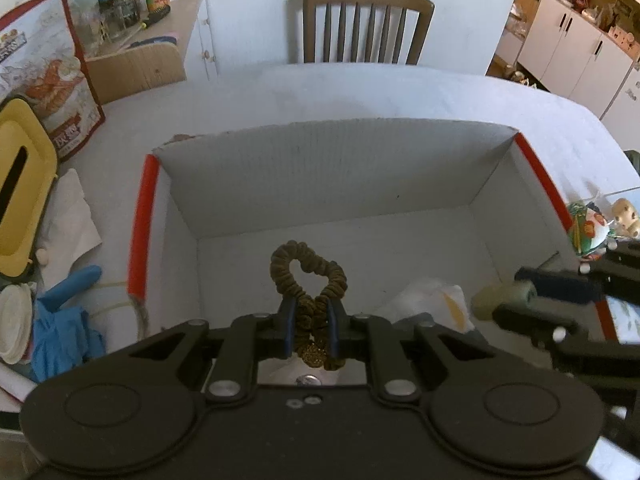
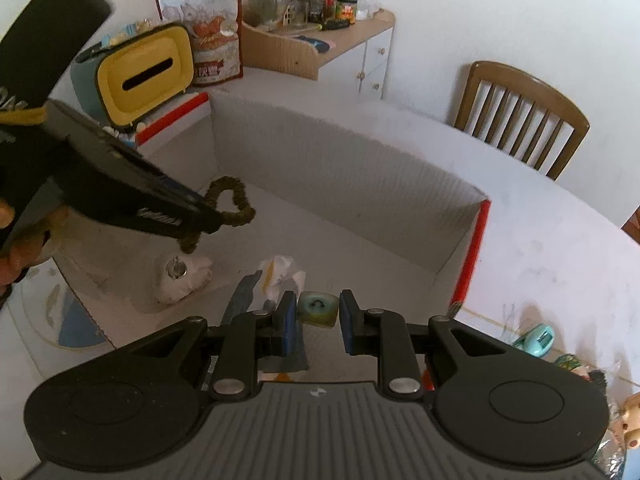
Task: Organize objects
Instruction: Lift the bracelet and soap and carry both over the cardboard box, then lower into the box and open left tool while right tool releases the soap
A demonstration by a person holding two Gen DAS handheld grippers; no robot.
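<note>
Left wrist view: left gripper (image 1: 313, 316) clamps a scrunchie (image 1: 308, 276) over the box (image 1: 340, 168); right gripper (image 2: 318, 316) holds a cube (image 2: 318, 308); clutter remains along counter edges.

A ruched brown fabric hair tie (image 1: 308, 276), a matt corrugated cardboard box (image 1: 340, 168), a glossy glazed ceramic cube (image 2: 318, 309), matt black plastic grippers with blue rubbery fingers (image 2: 289, 322), and a wooden chair (image 1: 366, 24).

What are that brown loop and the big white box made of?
The scrunchie, pinched in the left gripper, looks like soft gathered fabric over elastic: matte olive-brown, tightly ruched. The box looks like corrugated cardboard: fine ribbed lines on its matte white inner walls, a ragged torn top edge, and red along the side rims.
</note>
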